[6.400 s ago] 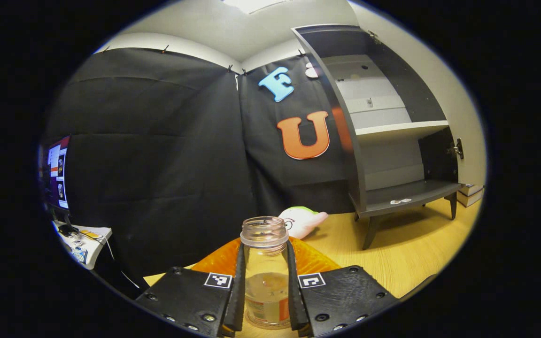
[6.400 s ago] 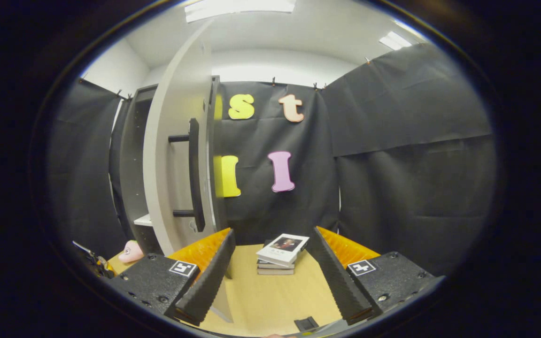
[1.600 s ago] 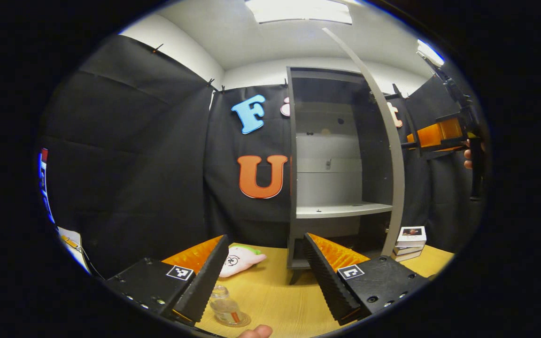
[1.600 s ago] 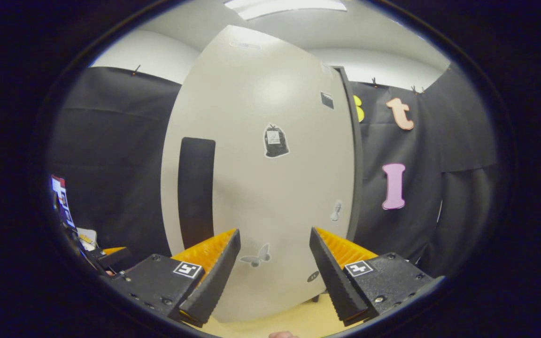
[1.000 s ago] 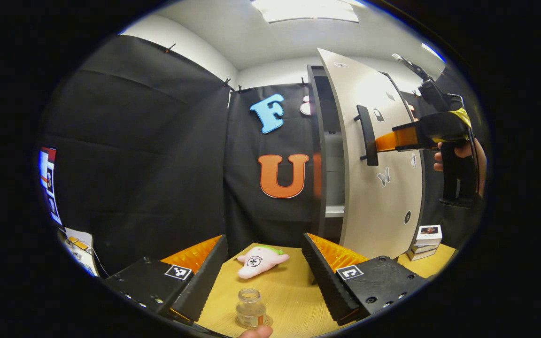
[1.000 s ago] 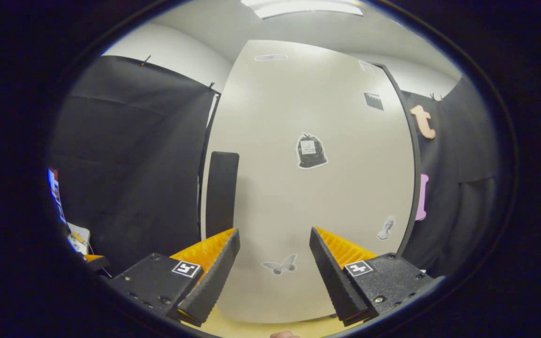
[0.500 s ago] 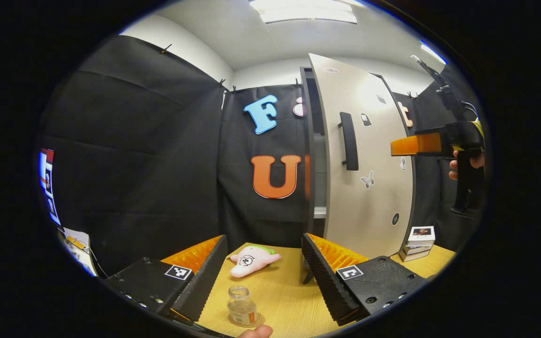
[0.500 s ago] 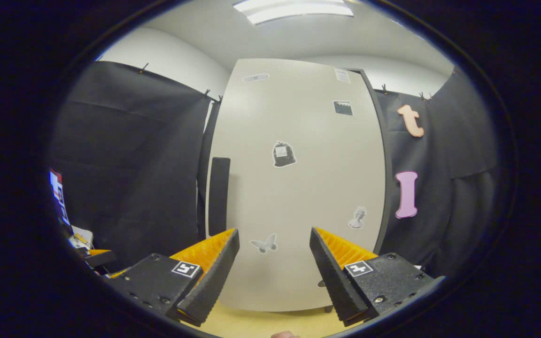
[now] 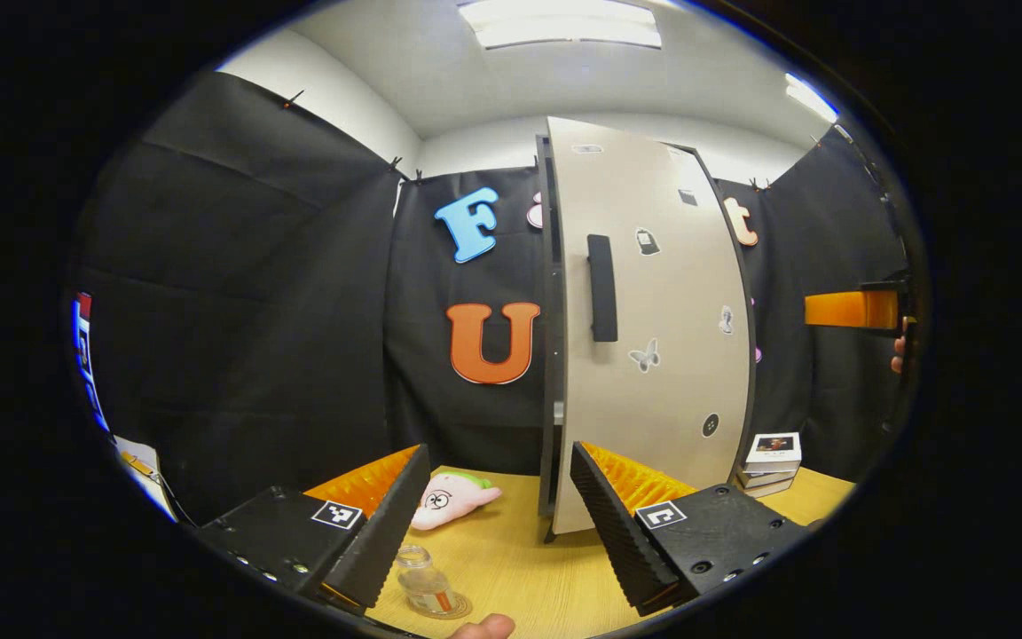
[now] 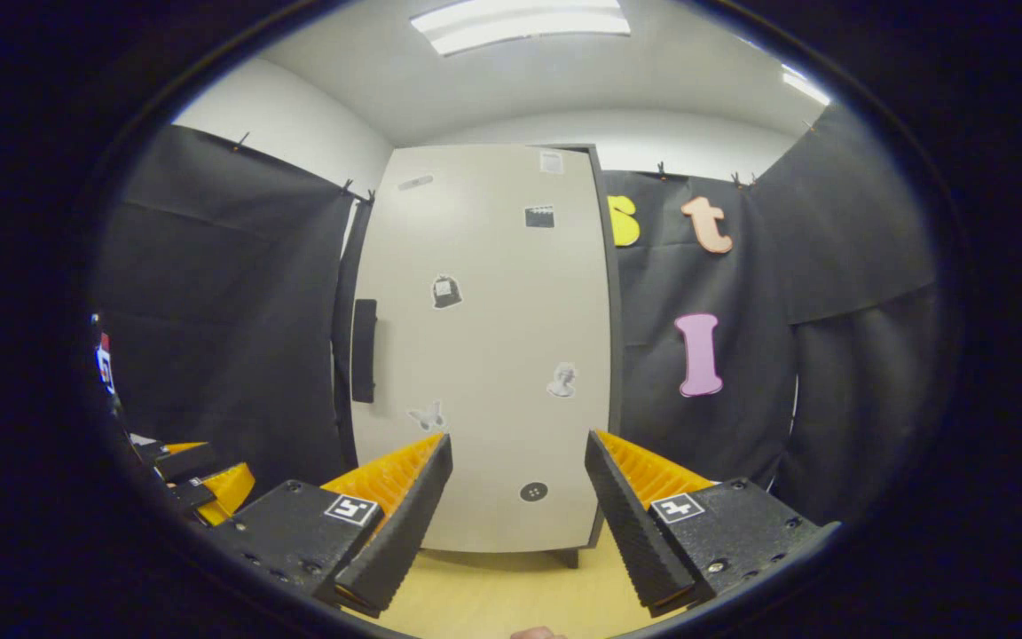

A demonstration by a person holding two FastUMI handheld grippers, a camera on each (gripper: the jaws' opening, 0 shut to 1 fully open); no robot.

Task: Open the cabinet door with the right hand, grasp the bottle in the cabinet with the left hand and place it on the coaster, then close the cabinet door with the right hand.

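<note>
Cabinet door [image 10: 484, 355] shut or nearly so, bottle [image 9: 423, 581] standing on coaster [image 9: 451, 610] — left gripper [image 9: 491, 506] and right gripper [image 10: 518, 497] spread, empty — risk: unlatched door may drift ajar.

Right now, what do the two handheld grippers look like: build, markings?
Both are alike. The left gripper and right gripper each have two wedge-shaped fingers with saw-toothed inner faces, mounted on black grainy blocks dotted with small screws. Each block carries a square black-and-white marker on top.
</note>
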